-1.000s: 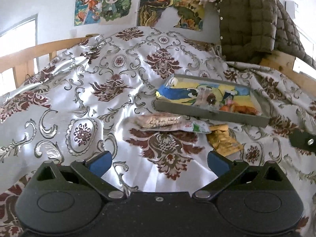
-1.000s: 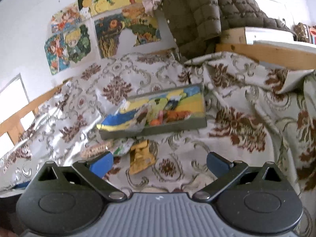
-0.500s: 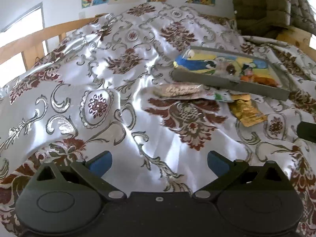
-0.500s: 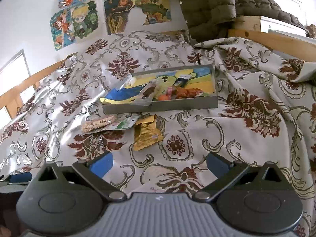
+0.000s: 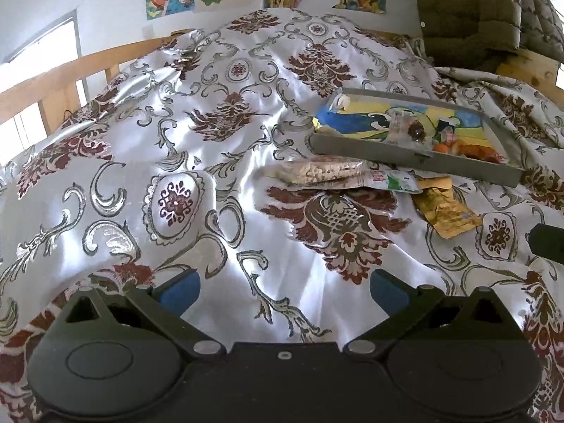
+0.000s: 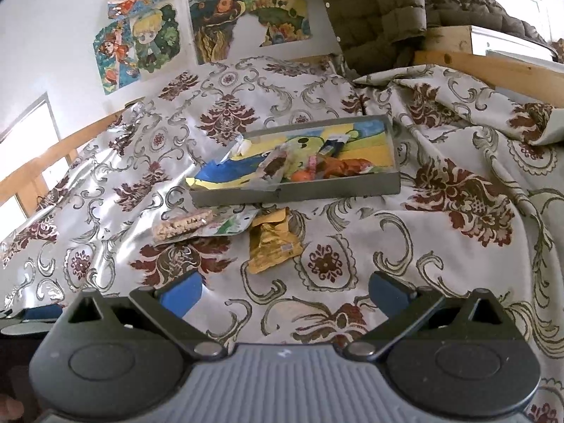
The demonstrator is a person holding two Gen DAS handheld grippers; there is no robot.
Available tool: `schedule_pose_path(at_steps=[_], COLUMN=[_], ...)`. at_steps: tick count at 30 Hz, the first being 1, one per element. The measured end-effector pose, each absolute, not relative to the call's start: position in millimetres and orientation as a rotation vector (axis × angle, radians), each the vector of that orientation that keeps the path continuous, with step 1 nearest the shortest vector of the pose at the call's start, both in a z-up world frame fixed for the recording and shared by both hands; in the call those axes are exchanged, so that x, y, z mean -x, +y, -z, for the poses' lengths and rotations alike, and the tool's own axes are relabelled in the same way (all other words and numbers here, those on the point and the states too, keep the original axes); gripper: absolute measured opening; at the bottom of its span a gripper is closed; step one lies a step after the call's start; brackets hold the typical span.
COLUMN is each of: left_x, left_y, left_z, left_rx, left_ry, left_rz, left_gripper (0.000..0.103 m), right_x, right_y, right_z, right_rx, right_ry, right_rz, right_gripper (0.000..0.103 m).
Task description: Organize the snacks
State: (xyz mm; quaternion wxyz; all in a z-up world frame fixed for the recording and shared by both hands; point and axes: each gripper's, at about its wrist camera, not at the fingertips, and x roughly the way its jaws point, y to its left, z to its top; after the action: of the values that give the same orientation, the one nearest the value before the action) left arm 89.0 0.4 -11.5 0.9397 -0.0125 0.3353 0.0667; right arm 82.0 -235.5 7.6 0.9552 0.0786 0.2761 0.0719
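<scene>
Left wrist view: my left gripper (image 5: 283, 290) stood wide apart, blue pads (image 5: 179, 290) on either side with nothing between them, hovering over the patterned bedspread (image 5: 197, 148) and touching none of the snacks. Ahead and to the right lay the grey tray (image 5: 416, 157) with a picture on its floor and a few wrapped snacks (image 5: 458, 146) gathered toward its right end. Just in front of the tray's near wall, on the cloth, sat a clear packet of pale pieces (image 5: 319, 172), resting partly on a white-and-green pouch (image 5: 394, 181); a yellow packet (image 5: 446, 209) lay beside them to the right. A dark part of the other tool (image 5: 546, 243) showed at the right edge. Right wrist view: my right gripper (image 6: 283, 292) was likewise spread wide and empty, above the cloth. The yellow packet (image 6: 273, 243) lay nearest, ahead between the fingers, apart from them. The clear packet (image 6: 181, 225) and pouch (image 6: 229, 227) lay left of it, the tray (image 6: 299, 192) just behind all three.
</scene>
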Motion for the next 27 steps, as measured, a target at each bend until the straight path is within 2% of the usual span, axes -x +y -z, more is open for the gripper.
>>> schedule_pose_path(at_steps=[27], left_x=[-146], left_y=[0], left_z=[5], left_rx=[-0.030], left_ry=[0.643], left_rz=[-0.055], left_gripper=[0.102], right_x=[-128], right_y=[-223], right_z=[3], right_rx=[-0.027], right_ry=[0.557], right_rz=[-0.170], right_gripper=[0.103])
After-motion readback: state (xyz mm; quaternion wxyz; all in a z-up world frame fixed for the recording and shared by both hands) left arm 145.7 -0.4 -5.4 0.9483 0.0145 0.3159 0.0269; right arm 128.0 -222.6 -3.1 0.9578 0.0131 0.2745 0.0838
